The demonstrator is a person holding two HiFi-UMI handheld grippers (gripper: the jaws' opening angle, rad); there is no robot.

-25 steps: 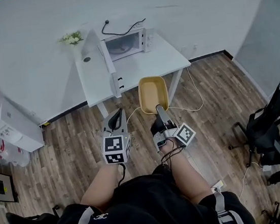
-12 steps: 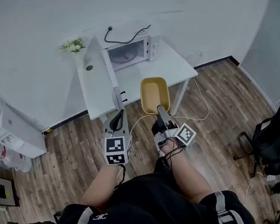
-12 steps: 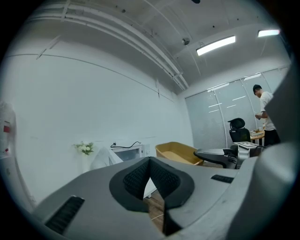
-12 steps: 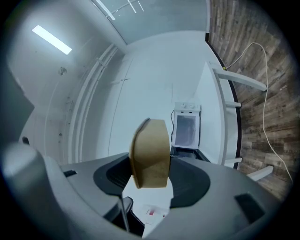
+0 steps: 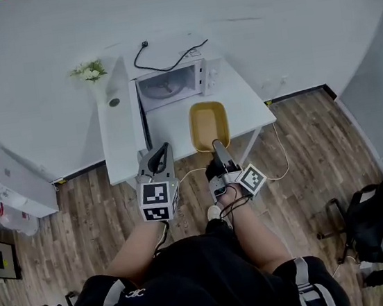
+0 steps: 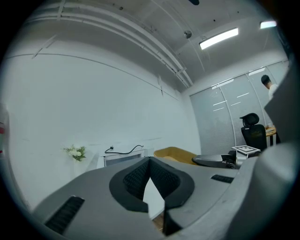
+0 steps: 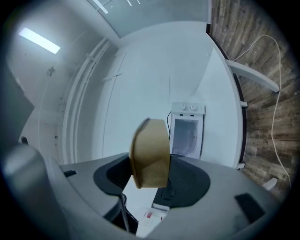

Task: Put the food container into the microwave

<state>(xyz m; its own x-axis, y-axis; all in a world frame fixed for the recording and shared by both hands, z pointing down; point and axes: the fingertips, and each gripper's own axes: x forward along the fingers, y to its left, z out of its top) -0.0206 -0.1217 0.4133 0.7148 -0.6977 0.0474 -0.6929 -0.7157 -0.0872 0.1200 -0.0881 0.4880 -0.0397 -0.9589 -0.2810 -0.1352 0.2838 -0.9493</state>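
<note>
Nearest to me, my left gripper point(image 5: 159, 159) was clenched with its pads meeting at the tips and nothing between them. It hung just short of the front edge of the white table point(image 5: 123, 140). Beside it, my right gripper point(image 5: 216, 147) was clamped on the near short end of the tan food container point(image 5: 209, 124). In the right gripper view the rim sat squarely between the two pads.

The container hung in the air over the front part of the table, touching nothing but my jaws. Its long axis ran straight away from me, in line with the right gripper, with the open side up.

Beyond it, at the back of the table against the wall, stood the microwave point(image 5: 168, 85). Its door point(image 5: 144, 120) was swung out on the left and the cavity was bare, with the glass plate showing. The opening lay ahead of the container and a little to its left, well apart from it.

I judged the next move to be a level push forward, angled slightly left and short end first. My right hand carried the load. My left was nearer the door edge and would need to stay clear of it.
</note>
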